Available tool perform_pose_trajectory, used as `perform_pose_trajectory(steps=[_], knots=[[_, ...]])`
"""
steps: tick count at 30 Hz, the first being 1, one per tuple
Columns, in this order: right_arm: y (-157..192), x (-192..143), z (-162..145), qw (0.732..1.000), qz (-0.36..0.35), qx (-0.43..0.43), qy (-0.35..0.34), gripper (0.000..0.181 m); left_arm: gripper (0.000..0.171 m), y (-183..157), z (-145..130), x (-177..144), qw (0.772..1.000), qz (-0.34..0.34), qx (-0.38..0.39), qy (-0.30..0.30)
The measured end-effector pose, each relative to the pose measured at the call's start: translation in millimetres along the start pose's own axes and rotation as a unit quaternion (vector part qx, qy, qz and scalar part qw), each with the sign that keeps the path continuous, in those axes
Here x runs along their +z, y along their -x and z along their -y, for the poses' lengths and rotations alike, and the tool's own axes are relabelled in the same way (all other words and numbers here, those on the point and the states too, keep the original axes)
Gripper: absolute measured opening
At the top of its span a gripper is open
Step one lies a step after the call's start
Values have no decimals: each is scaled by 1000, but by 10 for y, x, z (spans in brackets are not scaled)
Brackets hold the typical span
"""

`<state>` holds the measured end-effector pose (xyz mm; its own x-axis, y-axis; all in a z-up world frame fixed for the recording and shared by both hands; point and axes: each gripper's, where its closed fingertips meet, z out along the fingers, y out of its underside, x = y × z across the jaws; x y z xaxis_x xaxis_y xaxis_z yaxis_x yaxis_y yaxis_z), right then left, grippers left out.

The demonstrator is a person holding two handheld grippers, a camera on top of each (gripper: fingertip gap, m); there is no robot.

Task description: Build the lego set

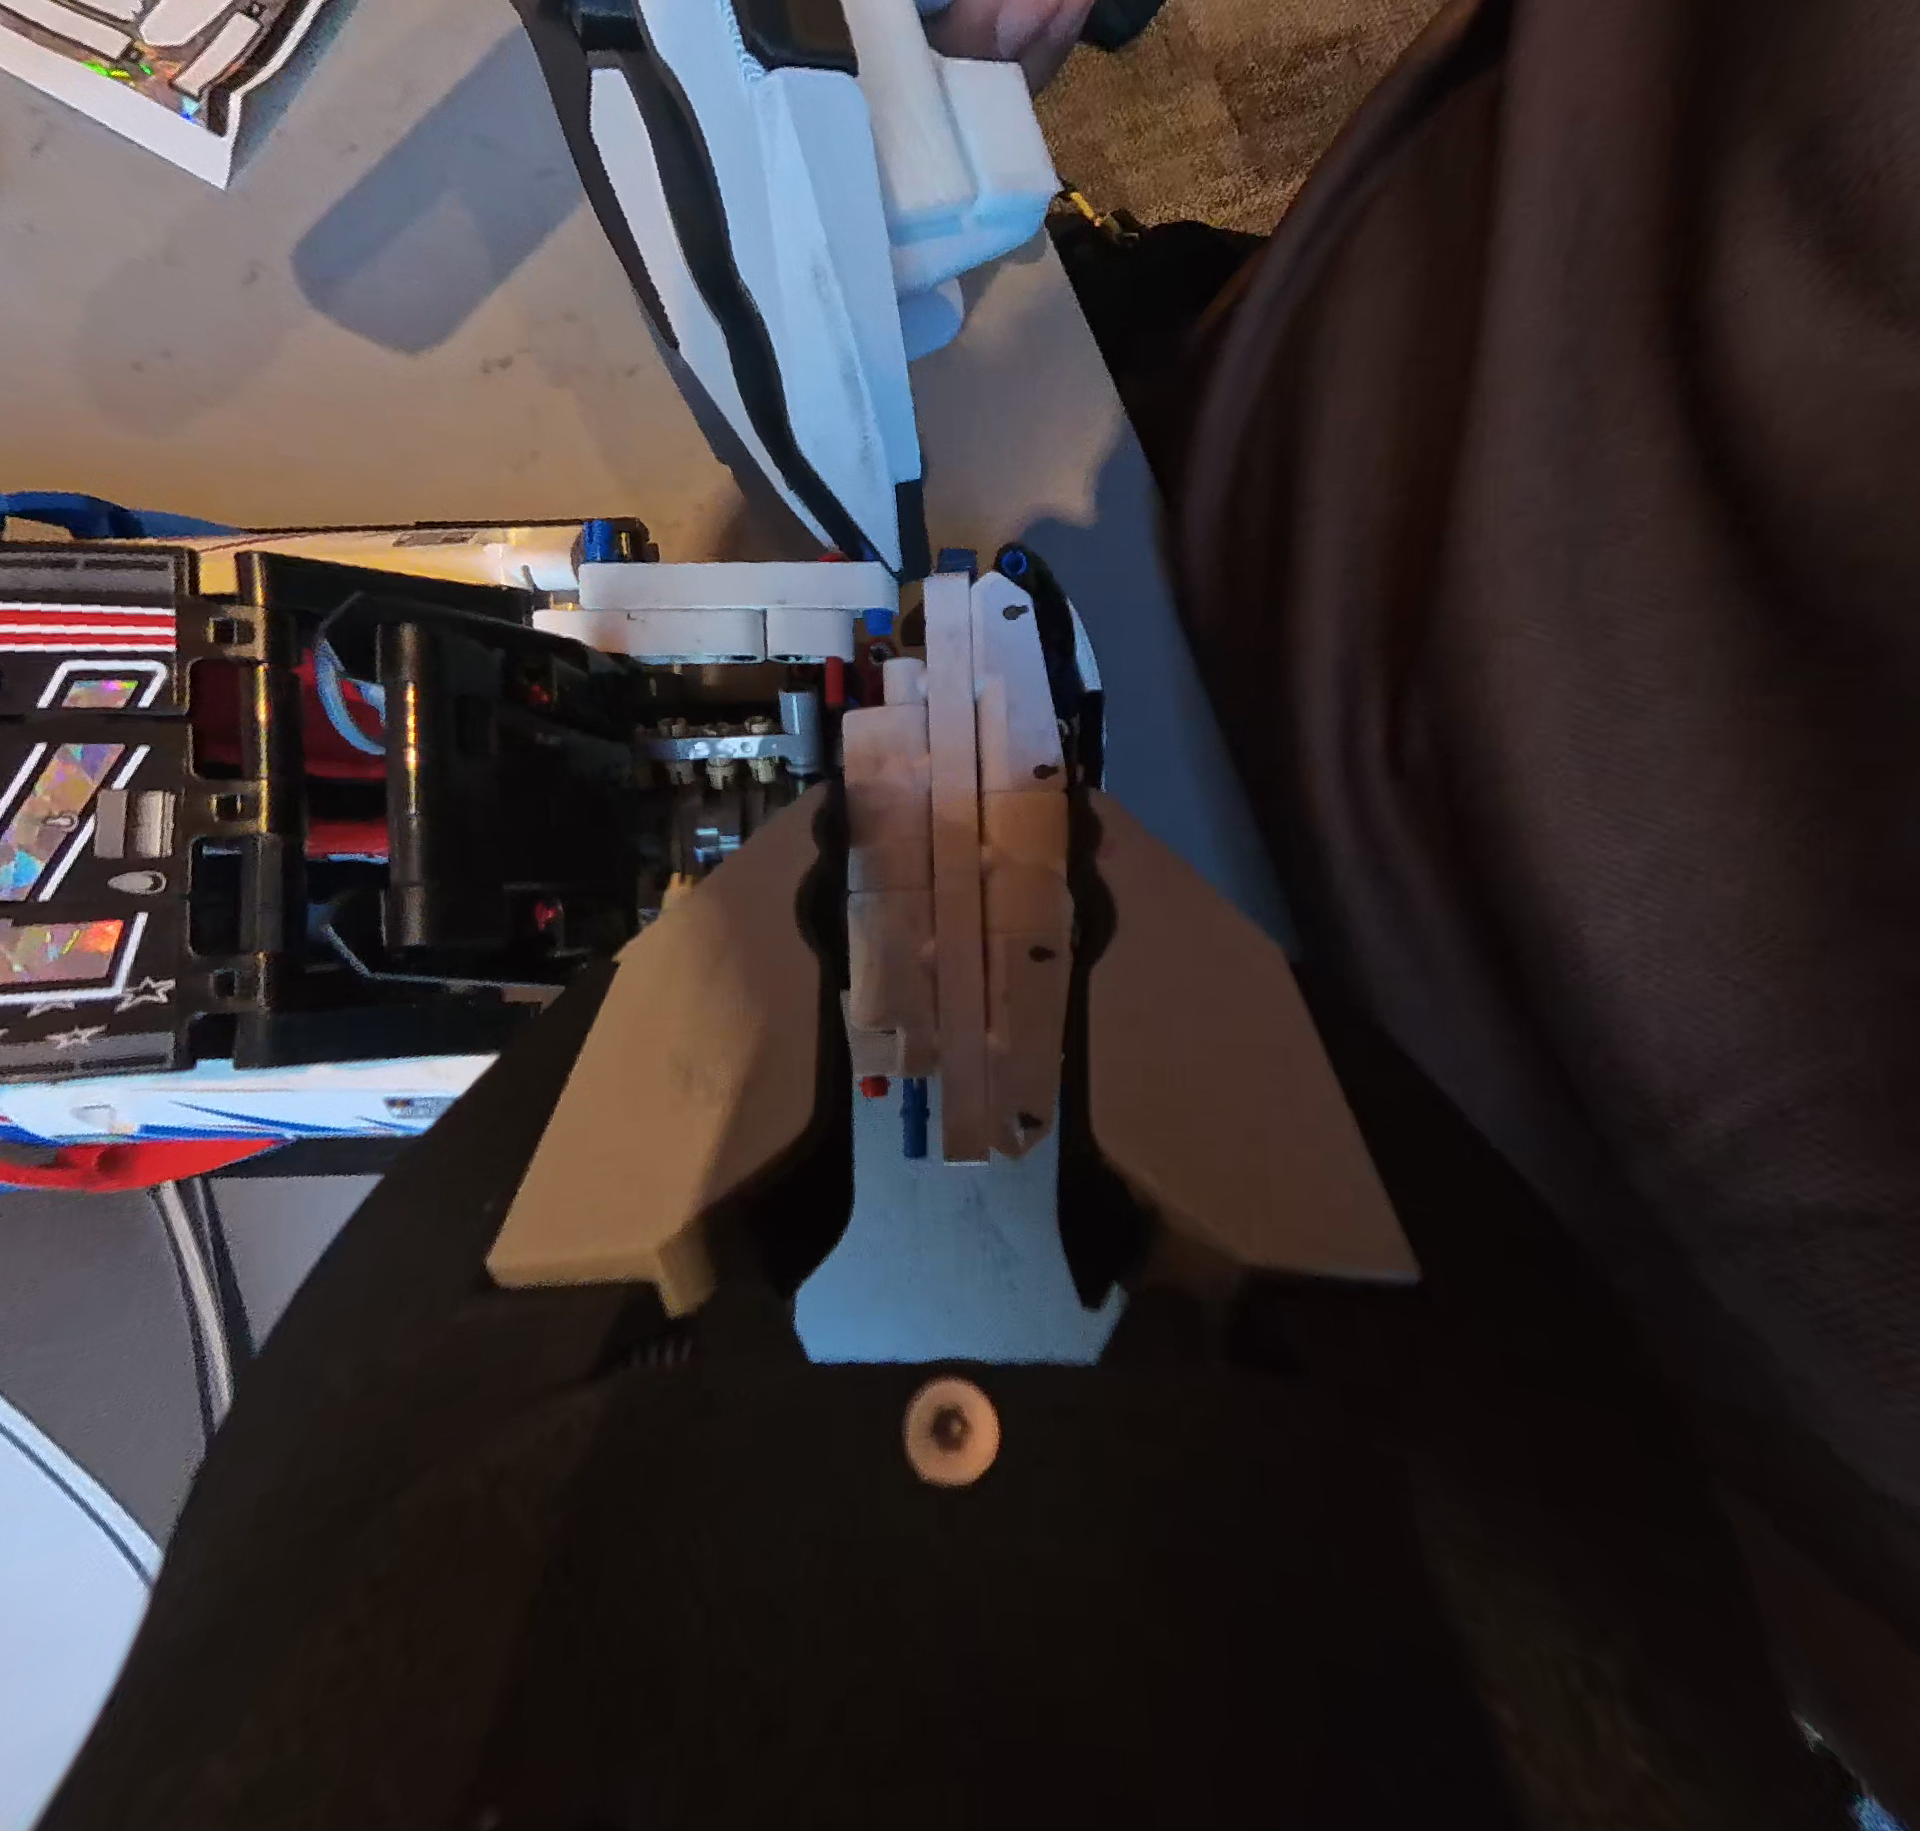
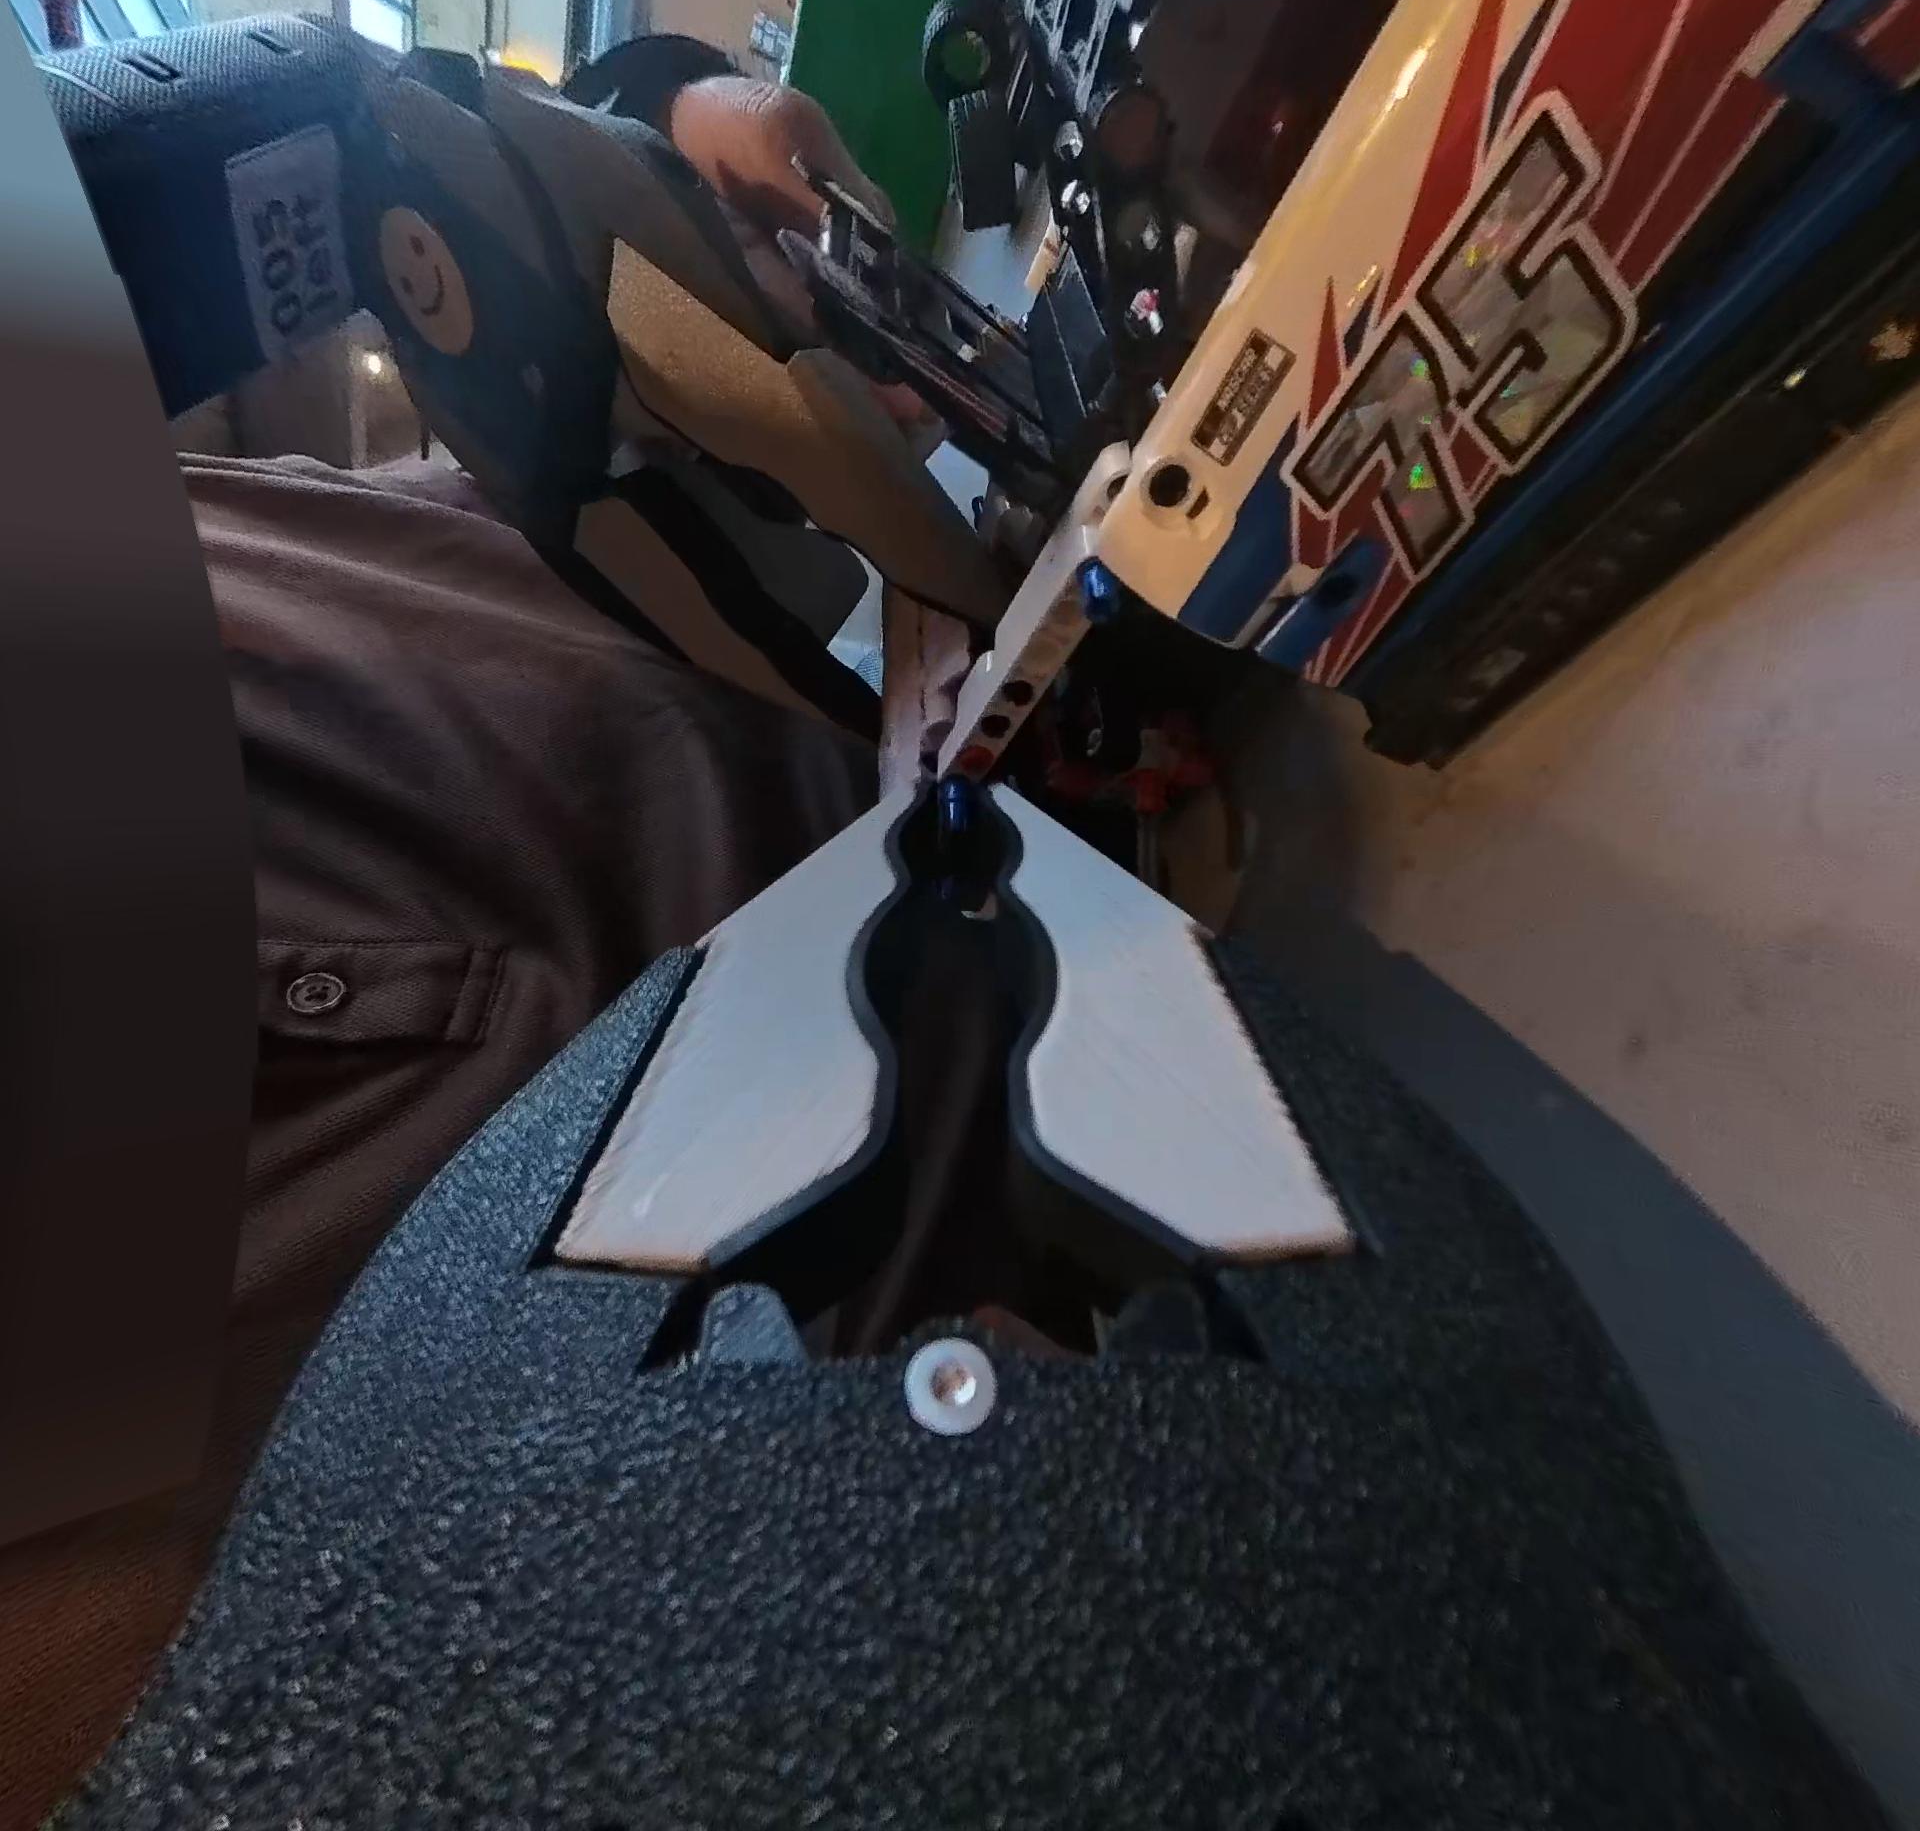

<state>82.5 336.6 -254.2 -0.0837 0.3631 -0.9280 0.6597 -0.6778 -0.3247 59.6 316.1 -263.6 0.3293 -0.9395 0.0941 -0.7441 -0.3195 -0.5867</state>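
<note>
The lego car (image 1: 229,805) has a black body with shiny stickers and lies on its side on the table. My left gripper (image 1: 956,805) has tan fingers and is shut on a stack of white panels (image 1: 961,877) at the car's end. My right gripper (image 2: 954,794) has white fingers and is shut on a blue pin (image 2: 952,813) at the end of a white holed beam (image 2: 1023,659). In the left wrist view the right gripper (image 1: 896,540) comes down from above and its tips touch the white beam (image 1: 727,592). The car's white, red and blue side (image 2: 1507,327) fills the upper right.
A sticker sheet (image 1: 156,15) lies on the beige table (image 1: 312,379) at the far left. The person's brown shirt (image 1: 1558,742) is close on the right, past the table edge. A white round object (image 1: 52,1594) shows at the lower left. A green panel (image 2: 862,67) stands behind. Some 4 centimetres of space lies between my two pairs of fingers.
</note>
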Motion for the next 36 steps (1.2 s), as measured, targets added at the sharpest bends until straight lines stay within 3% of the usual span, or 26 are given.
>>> perform_pose_trajectory(steps=[10,20,25,32,36], knots=[[-2,3,-2,1000,-7,-4,7,6,40,23,33,-14,999,12,41,20],[-3,-6,8,1000,-8,-10,23,7,40,41,51,-25,997,-78,11,11],[-5,6,-4,999,-2,2,42,10,40,1,7,38,994,-100,19,41],[-45,-116,60,999,0,21,32,16,40,16,-3,38,995,-87,24,45],[-7,-51,16,999,9,20,46,9,40,43,-24,8,996,-54,29,60]])
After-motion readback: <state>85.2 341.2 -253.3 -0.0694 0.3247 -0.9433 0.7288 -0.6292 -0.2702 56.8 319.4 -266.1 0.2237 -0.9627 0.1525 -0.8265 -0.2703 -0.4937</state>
